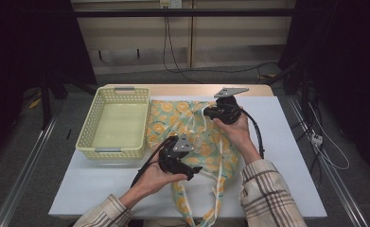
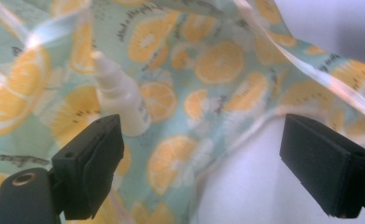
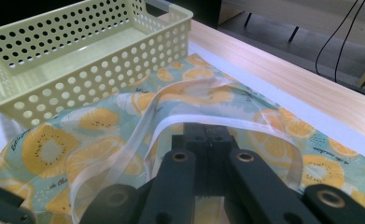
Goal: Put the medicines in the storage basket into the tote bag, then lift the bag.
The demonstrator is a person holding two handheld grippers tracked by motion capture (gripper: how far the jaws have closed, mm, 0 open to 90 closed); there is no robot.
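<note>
- High view: we see a soft drawstring bag [image 1: 192,137] printed with orange slices lying flat on the white worktop [image 1: 102,189], just right of an empty pale yellow basket [image 1: 114,123]. The right claw [image 1: 210,112] sits at the bag's far edge, where its clear handle strap [image 1: 202,116] rises. The left claw [image 1: 196,171] hovers over the near half of the bag.
- Left gripper view: the jaws stand wide with nothing between the pads. A small white bottle [image 2: 119,100] lies beyond the left jaw, seemingly inside the bag under the fabric's open edge; it is near the left pad but apart from it. The bag's hem runs across between the jaws, with bare worktop below it.
- Right gripper view: the right claw [image 3: 214,133] is closed tight on the translucent strap [image 3: 171,114], which loops up and over the jaw tips. The basket [image 3: 77,60] stands just beyond the bag.
- Handling judgement: we take the bag for light, limp and a little slick, since it folds and slides rather than holding shape. The strap or the hem looks the best grip. The bottle appears light, rigid and smooth, likely to roll or slip; we would grip it across the body, not the narrow cap.
- Relation: the right claw holds the mouth up, leaving the bottle reachable for the open left claw.
</note>
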